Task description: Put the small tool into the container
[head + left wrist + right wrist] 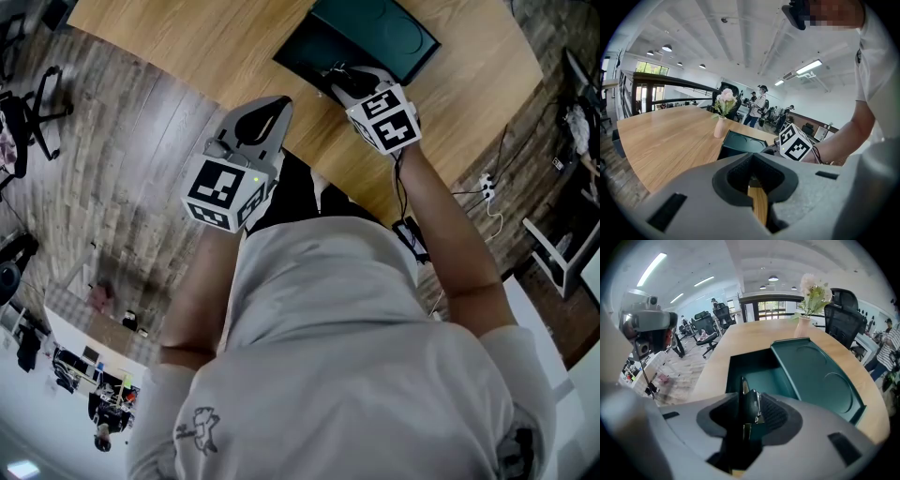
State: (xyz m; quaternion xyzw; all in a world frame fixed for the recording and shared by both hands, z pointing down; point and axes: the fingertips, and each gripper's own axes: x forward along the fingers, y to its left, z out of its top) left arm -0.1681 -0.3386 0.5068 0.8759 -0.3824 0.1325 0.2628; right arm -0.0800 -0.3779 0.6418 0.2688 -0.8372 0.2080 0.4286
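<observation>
The container [375, 37] is a dark green box with its lid [820, 376] swung open to the right, lying on the wooden table [187, 56]. My right gripper [339, 82] hangs over the box's near edge, pointing down into its hollow [761, 376]. The small tool [751, 404], dark and slim, stands between the jaws against the right pad, with a dark gap on its left side. That gripper is open. My left gripper [270, 111] hovers shut and empty over the table's near edge, left of the box [740, 143]; only a thin slit shows between its jaws.
A pink vase of flowers [802, 326] stands on the table just beyond the box [721, 126]. A black office chair [843, 319] sits behind the table. People stand far back in the room. Cables and a power strip [485, 183] lie on the floor at right.
</observation>
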